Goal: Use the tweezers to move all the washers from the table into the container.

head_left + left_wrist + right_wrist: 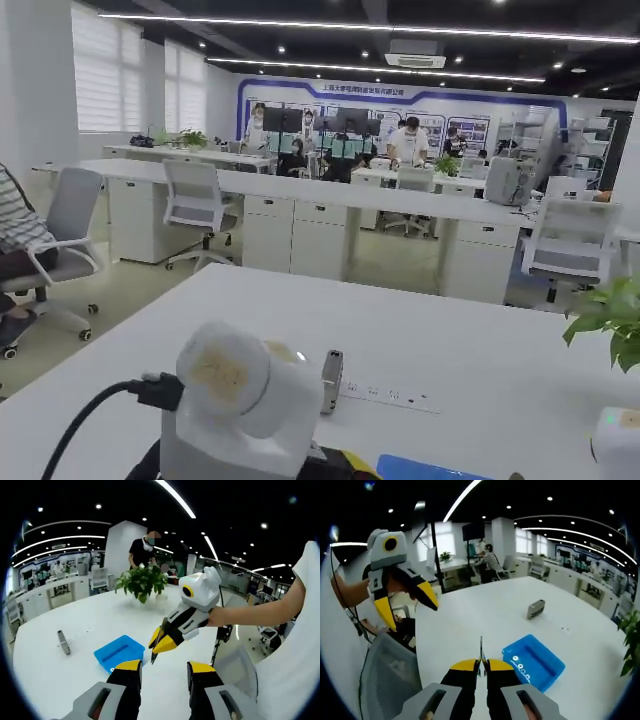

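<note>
Grasp, right: the right gripper (481, 666) has its yellow-tipped fingers (465, 666) pressed together, pinching the thin metal tweezers (481, 649).
Tweezers: held edge-on between the two finger pads. The narrow end stands out past the fingertips, above the white bench (485, 615), and is not seen touching anything.
Grasp, left: the left gripper (165, 672) has its fingers spread wide with nothing between them. In the right gripper view it hangs past the bench's edge, well apart from the right gripper.
Container: the shallow blue rectangular plastic container (540, 672) lies flat on the bench, just ahead and to the right of the right fingers in the right gripper view.
Washers: a few small pale ring-shaped washers (520, 665) sit in a row inside the container, near the wall closest to the right fingers. They are apart from the tweezers' end.
Bench surface: too small to tell whether any washers lie loose on it.
Other items: a small grey metal block (536, 609) stands on the bench beyond the container. A green leafy potted plant (142, 582) stands farther along the bench.
</note>
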